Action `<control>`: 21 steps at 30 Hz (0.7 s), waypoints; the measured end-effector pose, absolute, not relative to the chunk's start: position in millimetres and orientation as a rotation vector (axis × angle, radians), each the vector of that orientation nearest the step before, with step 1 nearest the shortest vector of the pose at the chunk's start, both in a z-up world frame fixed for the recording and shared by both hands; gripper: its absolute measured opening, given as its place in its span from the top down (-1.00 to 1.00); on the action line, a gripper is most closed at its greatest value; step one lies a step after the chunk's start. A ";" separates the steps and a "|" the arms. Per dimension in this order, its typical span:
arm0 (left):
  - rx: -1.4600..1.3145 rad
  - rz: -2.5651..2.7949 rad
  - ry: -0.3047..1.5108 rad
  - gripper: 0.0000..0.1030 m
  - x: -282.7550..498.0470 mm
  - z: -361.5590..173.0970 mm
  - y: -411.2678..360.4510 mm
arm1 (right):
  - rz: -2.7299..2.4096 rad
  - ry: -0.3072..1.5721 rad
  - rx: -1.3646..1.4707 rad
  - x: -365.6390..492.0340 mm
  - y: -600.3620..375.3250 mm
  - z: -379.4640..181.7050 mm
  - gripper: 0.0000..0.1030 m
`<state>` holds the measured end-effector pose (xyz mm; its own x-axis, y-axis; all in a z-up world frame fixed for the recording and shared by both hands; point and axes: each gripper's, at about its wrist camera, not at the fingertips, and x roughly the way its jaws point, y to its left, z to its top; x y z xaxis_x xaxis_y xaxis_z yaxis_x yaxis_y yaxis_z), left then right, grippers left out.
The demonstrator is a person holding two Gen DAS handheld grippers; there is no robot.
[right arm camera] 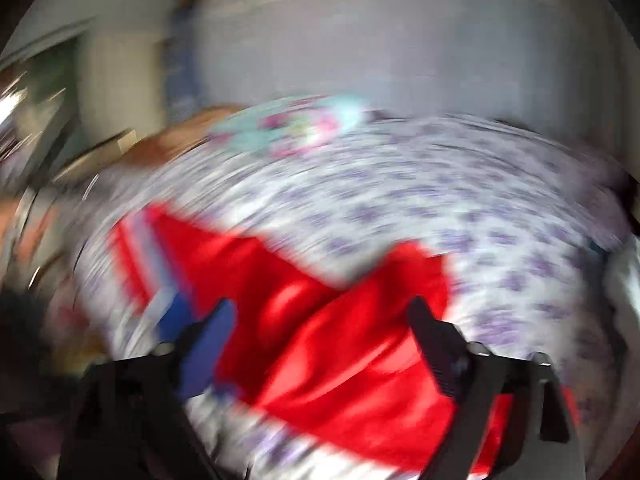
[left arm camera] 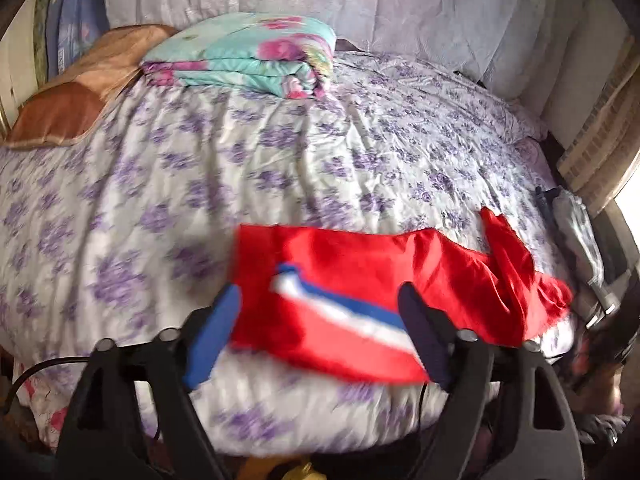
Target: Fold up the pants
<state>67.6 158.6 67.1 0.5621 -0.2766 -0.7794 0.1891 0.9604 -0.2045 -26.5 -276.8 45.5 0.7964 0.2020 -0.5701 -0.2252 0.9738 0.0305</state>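
Red pants with a blue and white side stripe lie crumpled on the near edge of the bed. My left gripper is open, its fingers spread wide just above the striped end of the pants, holding nothing. In the blurred right wrist view the same red pants lie under my right gripper, which is also open and empty above the red cloth. The stripe shows at the left there.
A white bedspread with purple flowers covers the bed. A folded teal floral quilt and a brown pillow lie at the far side. Grey cloth lies at the bed's right edge. A wall stands behind.
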 end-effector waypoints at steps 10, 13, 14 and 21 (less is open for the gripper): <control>0.127 -0.139 1.085 -0.64 84.0 -22.7 124.2 | -0.014 1.001 -0.258 87.3 -242.1 -56.6 0.24; 0.114 -0.154 1.083 -0.65 82.4 -22.6 129.4 | -0.005 0.847 -0.240 60.3 -259.8 -32.3 0.86; 0.116 -0.162 1.083 -0.65 81.9 -22.3 130.6 | 0.017 0.757 -0.156 41.7 -277.2 -13.2 0.87; 0.088 -0.190 1.077 -0.76 81.8 -23.0 124.9 | -0.123 0.511 0.344 -83.2 -374.6 -35.5 0.63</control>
<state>81.8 124.9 -23.0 0.4599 -0.1111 -0.8810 0.1967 0.9802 -0.0210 -83.2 -374.6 -35.5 0.8662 -0.0303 -0.4987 0.2004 0.9354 0.2912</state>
